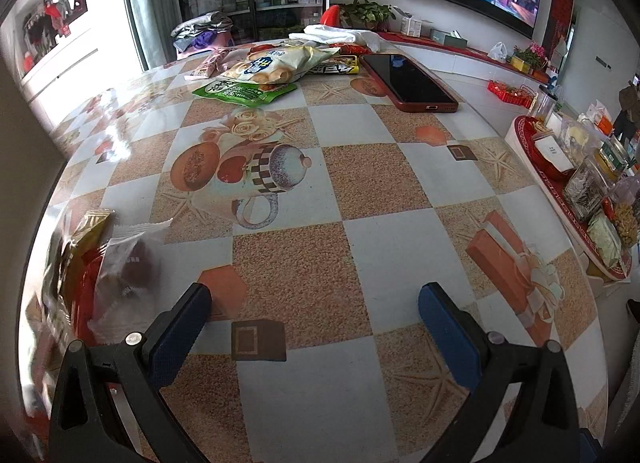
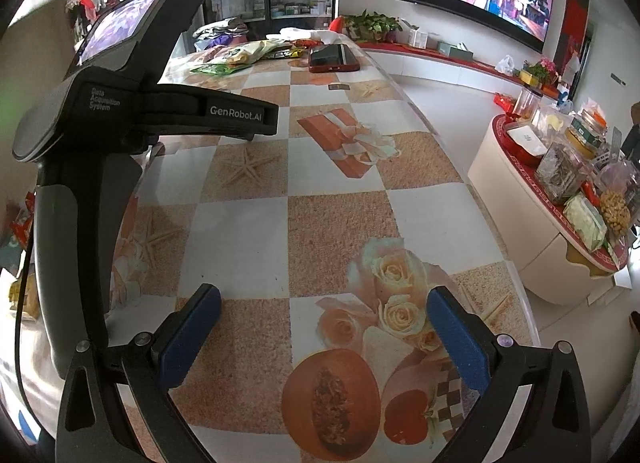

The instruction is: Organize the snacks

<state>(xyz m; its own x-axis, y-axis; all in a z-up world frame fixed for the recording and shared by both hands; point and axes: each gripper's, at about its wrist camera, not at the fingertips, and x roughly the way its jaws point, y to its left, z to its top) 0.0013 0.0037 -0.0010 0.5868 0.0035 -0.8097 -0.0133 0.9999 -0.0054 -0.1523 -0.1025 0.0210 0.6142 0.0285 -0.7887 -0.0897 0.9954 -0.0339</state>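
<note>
A pile of snack packets (image 1: 272, 63) lies at the far end of the checkered table (image 1: 360, 183): a pale biscuit bag, a green packet (image 1: 244, 93) and a pink one (image 1: 208, 65). Several small packets (image 1: 116, 259), blurred, lie at the near left edge. My left gripper (image 1: 314, 319) is open and empty above the table, right of those packets. My right gripper (image 2: 324, 323) is open and empty above the table's near part. The left gripper's black body (image 2: 132, 111) fills the left of the right wrist view. The far pile (image 2: 240, 55) shows there too.
A red-cased phone (image 1: 408, 81) lies at the far end next to the pile, also in the right wrist view (image 2: 332, 59). White cloth (image 1: 336, 35) lies behind the snacks. A round side table (image 2: 540, 199) with jars and bags stands to the right, across a gap of floor.
</note>
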